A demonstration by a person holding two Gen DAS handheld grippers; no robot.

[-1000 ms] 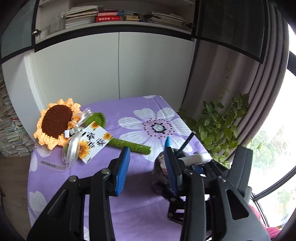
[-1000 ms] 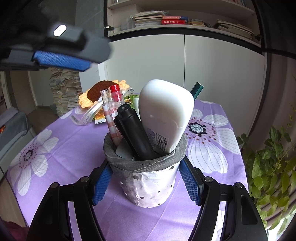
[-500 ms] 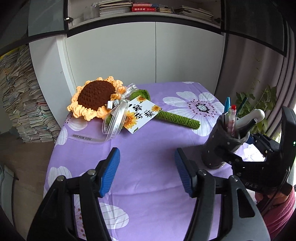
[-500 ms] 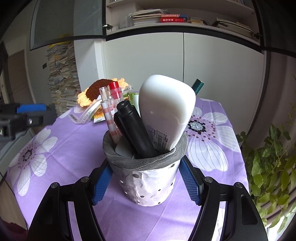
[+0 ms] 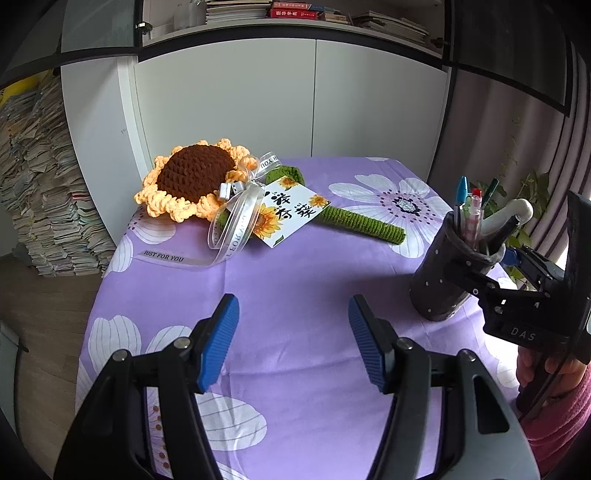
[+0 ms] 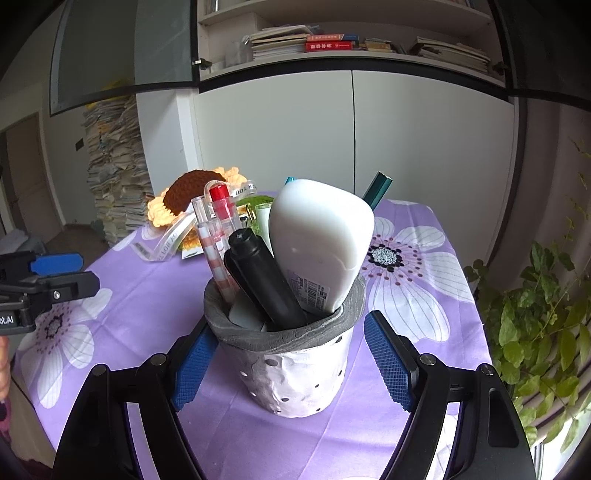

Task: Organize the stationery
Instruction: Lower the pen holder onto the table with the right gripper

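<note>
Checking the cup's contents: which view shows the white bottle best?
Right wrist: the white bottle fills the centre, label barcode visible, standing in the cup. Left wrist shows only its rounded top, small, at the right edge.

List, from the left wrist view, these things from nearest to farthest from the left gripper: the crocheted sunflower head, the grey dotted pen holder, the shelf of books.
From the left gripper:
1. Grey dotted pen holder, on the right.
2. Crocheted sunflower head, far left on the tablecloth.
3. Shelf of books, top, above the cabinet.
</note>
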